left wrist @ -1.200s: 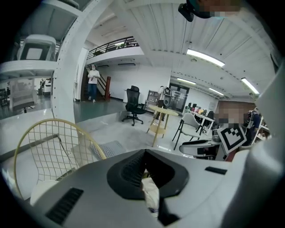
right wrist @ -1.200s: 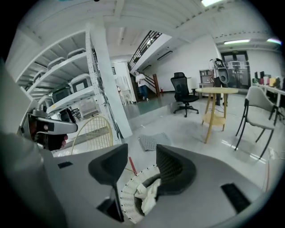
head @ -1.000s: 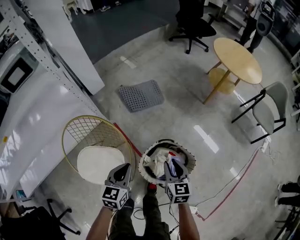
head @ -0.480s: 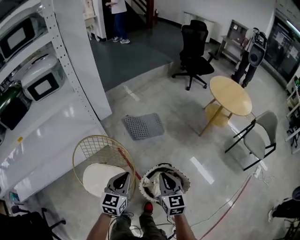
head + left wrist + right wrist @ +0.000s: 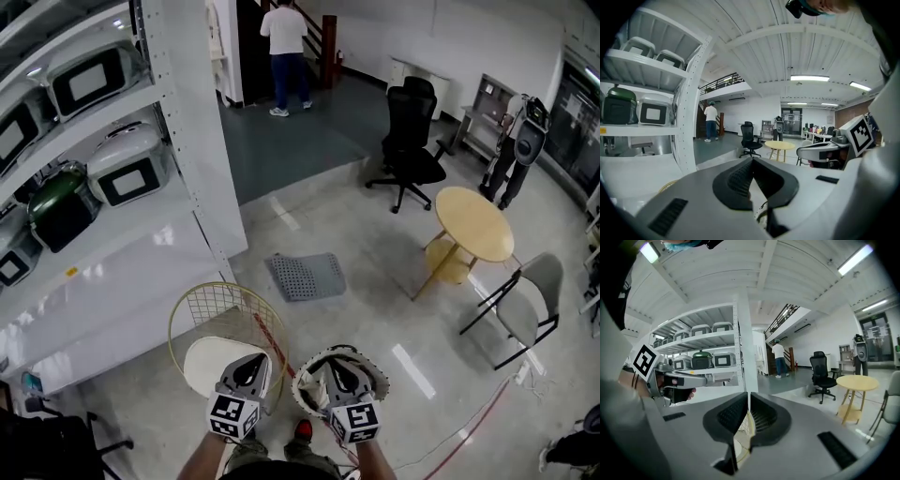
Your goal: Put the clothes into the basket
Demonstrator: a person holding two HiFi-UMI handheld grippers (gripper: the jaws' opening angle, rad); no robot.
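Pale clothes (image 5: 311, 394) fill the round basket (image 5: 381, 380) beneath my jaws.
My left gripper (image 5: 250, 362) and right gripper (image 5: 339, 367): jaws pressed together, empty.

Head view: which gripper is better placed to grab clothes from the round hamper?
Right. The right gripper hangs directly over the round hamper of clothes; the left gripper is over the wire basket. The right's jaws are shut, so open them first.

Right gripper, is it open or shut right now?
Shut. In the right gripper view, the right gripper has its jaws meeting tip to tip, with nothing clamped between them.
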